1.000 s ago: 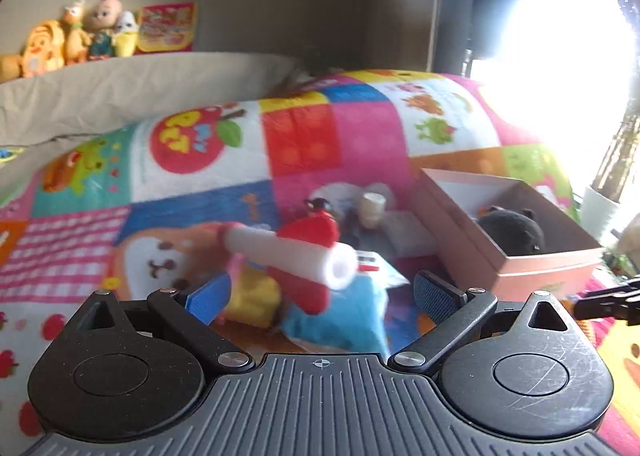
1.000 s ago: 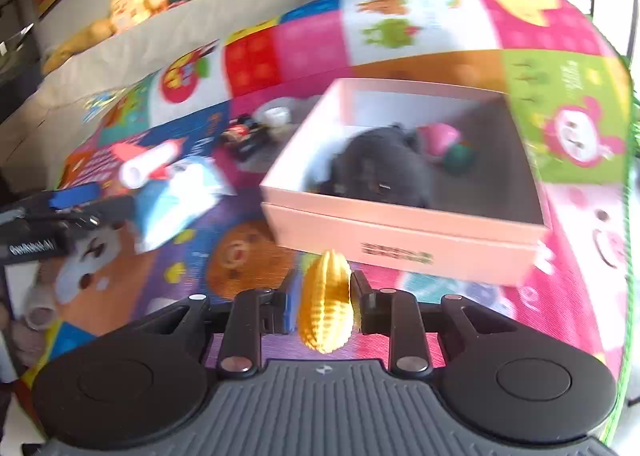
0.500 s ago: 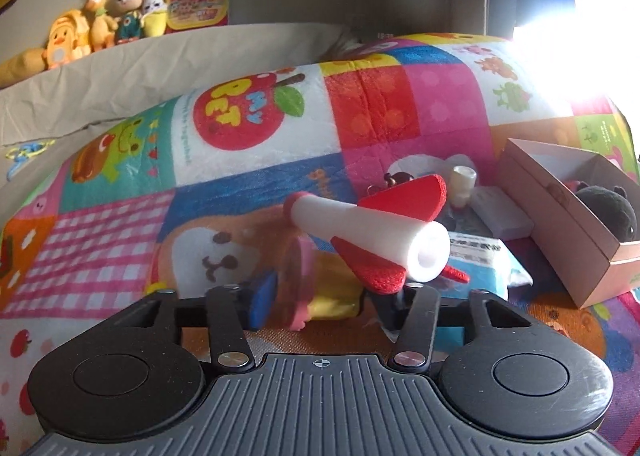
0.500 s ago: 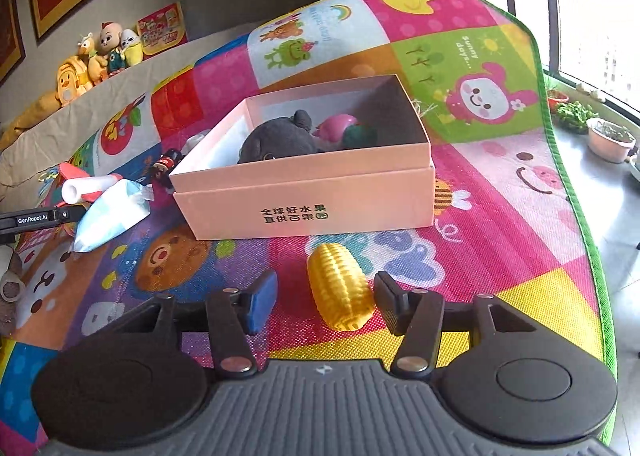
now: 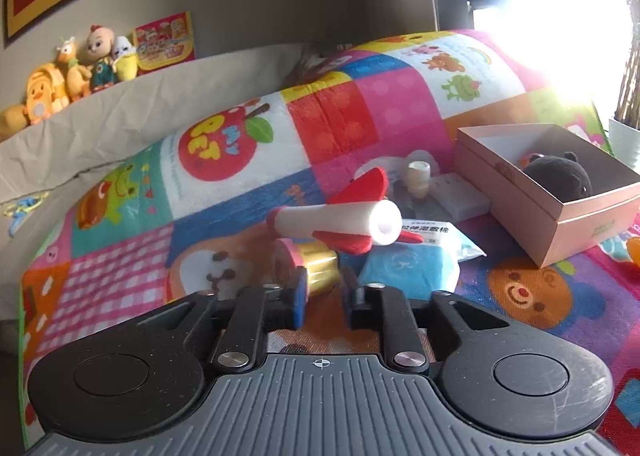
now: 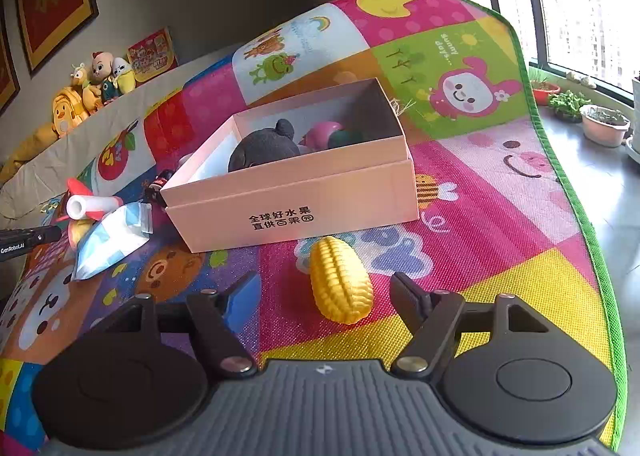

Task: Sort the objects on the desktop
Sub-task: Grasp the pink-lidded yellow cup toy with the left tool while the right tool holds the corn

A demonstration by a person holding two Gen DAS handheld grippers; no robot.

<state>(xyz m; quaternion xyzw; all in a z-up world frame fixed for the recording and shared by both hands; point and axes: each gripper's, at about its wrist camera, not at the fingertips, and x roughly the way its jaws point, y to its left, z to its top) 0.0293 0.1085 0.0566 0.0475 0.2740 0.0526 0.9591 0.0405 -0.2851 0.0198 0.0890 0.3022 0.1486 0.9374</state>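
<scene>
In the left wrist view my left gripper [image 5: 324, 292] is closing, and its pads touch both sides of a gold cylinder toy [image 5: 320, 266] with a pink end that lies on the play mat. A white foam rocket [image 5: 340, 222] with red fins rests just beyond it, beside a blue tissue pack [image 5: 408, 264]. In the right wrist view my right gripper [image 6: 325, 286] is opening. A yellow toy corn [image 6: 340, 284] lies on the mat between its fingers, touching neither. Behind the corn stands a pink box [image 6: 292, 212] holding a black plush [image 6: 260, 148].
A white block [image 5: 456, 196] and a small bottle [image 5: 418, 176] lie left of the pink box [image 5: 560, 216]. Plush toys [image 5: 72, 76] sit on the back ledge. The mat's green edge [image 6: 576, 192] borders grey floor with plant pots [image 6: 604, 124].
My left gripper's jaws went from wide apart to narrow around the gold cylinder. My right gripper let go of the corn, which now lies on the mat, and its jaws spread.
</scene>
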